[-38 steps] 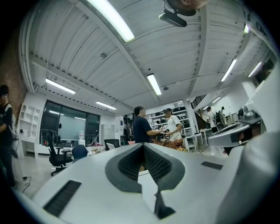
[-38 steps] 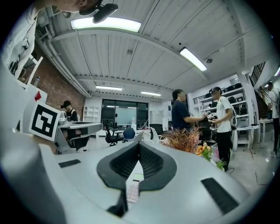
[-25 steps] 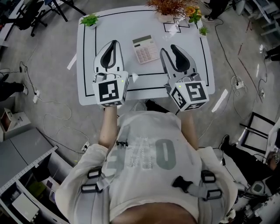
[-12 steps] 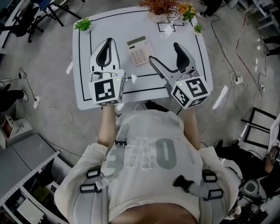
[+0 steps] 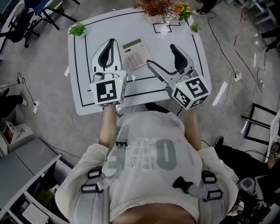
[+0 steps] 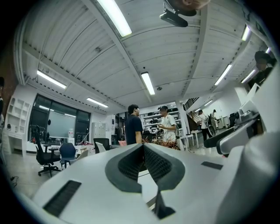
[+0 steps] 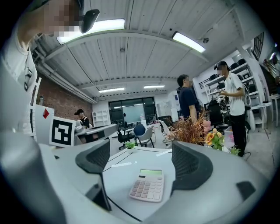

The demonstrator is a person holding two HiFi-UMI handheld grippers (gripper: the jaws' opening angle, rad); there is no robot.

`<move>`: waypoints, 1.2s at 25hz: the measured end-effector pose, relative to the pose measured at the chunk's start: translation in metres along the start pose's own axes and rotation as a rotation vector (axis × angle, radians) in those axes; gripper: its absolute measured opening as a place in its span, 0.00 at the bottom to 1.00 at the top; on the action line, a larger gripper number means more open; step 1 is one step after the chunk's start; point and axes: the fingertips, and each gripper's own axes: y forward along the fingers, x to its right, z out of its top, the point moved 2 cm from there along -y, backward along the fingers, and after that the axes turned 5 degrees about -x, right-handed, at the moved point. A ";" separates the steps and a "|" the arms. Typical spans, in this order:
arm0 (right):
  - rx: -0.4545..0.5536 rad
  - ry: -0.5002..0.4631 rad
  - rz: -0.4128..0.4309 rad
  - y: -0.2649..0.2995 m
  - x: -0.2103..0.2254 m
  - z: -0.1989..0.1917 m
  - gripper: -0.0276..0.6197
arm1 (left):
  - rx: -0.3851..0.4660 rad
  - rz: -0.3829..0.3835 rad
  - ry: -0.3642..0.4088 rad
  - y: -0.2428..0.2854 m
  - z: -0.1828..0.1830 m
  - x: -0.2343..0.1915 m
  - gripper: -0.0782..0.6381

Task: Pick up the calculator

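Observation:
The pale calculator [image 5: 136, 53] with a green display lies flat on the white table [image 5: 183, 39], at the far middle. In the right gripper view the calculator [image 7: 148, 186] sits just beyond and between the spread jaws. My right gripper [image 5: 162, 56] is open, nothing between its pads, a little to the right of and nearer than the calculator. My left gripper [image 5: 110, 43] hovers to the calculator's left with its jaws shut on nothing; in the left gripper view [image 6: 142, 154] the dark pads meet and hide the table ahead.
Black lines mark a rectangle on the table. A dried plant [image 5: 154, 7], orange flowers [image 5: 180, 8] and a small green plant [image 5: 78, 29] stand along the far edge. People [image 7: 232, 100] stand beyond the table. Cables and chairs lie on the floor around.
The right gripper's jaws have swung from shut to wide open. The left gripper has edged forward over the table, still shut.

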 end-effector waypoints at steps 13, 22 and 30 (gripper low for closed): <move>-0.282 -0.184 0.293 0.093 0.032 -0.016 0.71 | -0.078 0.061 -0.021 0.022 -0.032 -0.031 0.14; -0.554 -0.099 0.583 0.175 0.063 -0.082 0.71 | -0.241 0.149 -0.092 0.026 -0.082 -0.059 0.14; -0.810 0.030 0.760 0.219 0.077 -0.140 0.69 | -0.337 0.180 -0.132 0.032 -0.126 -0.080 0.14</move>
